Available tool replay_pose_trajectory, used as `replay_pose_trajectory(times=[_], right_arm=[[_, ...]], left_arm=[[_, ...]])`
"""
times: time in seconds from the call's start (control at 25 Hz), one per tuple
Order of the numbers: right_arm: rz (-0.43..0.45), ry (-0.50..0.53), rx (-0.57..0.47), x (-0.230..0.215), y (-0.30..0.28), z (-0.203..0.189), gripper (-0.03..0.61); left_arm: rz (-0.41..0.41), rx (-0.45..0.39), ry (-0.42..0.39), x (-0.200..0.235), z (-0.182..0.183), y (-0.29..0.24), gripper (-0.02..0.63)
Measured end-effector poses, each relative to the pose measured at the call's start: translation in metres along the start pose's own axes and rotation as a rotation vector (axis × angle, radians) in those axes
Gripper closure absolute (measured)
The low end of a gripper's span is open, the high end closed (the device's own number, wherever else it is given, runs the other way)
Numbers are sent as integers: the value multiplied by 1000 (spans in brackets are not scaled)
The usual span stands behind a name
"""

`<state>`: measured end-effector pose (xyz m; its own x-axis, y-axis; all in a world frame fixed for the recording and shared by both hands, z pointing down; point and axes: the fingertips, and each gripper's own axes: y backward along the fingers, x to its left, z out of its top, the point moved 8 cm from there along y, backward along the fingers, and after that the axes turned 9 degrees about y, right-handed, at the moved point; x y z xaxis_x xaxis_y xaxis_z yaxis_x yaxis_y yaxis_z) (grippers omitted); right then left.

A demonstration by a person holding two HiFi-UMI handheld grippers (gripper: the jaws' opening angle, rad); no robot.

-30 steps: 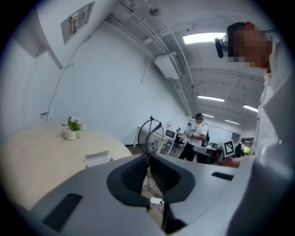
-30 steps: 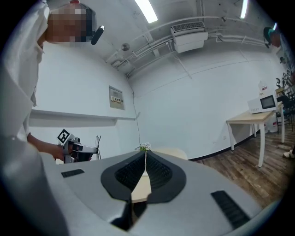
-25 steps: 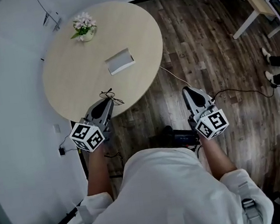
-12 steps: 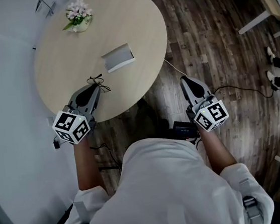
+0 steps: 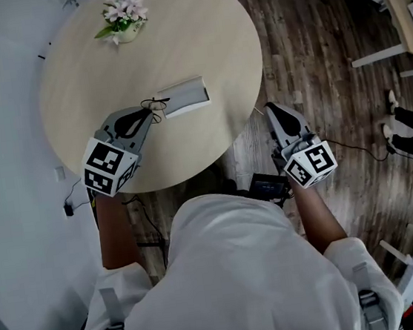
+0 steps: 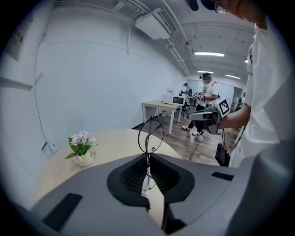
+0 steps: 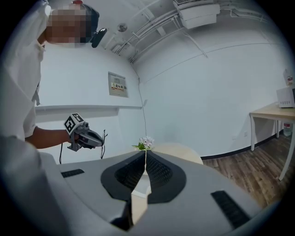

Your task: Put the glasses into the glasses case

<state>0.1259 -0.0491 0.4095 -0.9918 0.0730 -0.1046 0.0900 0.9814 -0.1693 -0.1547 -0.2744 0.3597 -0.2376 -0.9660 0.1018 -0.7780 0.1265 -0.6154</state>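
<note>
Thin black wire glasses (image 6: 150, 136) in my left gripper (image 5: 148, 114)
Its fingers (image 6: 131, 174) squeeze the frame, one lens poking past the tips, just beside the flat grey glasses case (image 5: 183, 97) on the pale round desk (image 5: 196, 20). My right gripper (image 5: 272, 109) is pressed together, empty.

The glasses (image 6: 150, 133) are thin black wire with round rims. They're pinched by the frame between the jaws of the left gripper (image 6: 148, 159), with one rim stuck up above the tips. The glasses case (image 5: 183, 97), a flat pale grey rectangle, is laid near the middle of the tabletop (image 5: 98, 69), long side running roughly 9 to 3. In the head view, the glasses are held right at its 9 o'clock end. Whether the case is open can't be made out.
</note>
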Motion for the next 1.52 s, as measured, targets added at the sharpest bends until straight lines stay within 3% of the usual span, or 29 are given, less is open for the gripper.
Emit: replay_pose_trajectory(times=[0.4,0.76,1.0,1.28,1.52], right_arm=[[41,92,41,-20,-59,8,554],[193,116,45,-84,-99,-4,554],[251,109,53,-116,-111,-16,554],[236,64,47,-138,-118,-27,554],[217,60,48,-147,-120,-31,554]], left_arm=[[-64,267,-174,25,-1,-58,581],[-43,527,-270,12,-2,-132,581],[-51,615,-254,7,-19,-170,581],[-69,734,-311,15,-33,-200,581],[-134,822,-360,22,-56,-224,581]])
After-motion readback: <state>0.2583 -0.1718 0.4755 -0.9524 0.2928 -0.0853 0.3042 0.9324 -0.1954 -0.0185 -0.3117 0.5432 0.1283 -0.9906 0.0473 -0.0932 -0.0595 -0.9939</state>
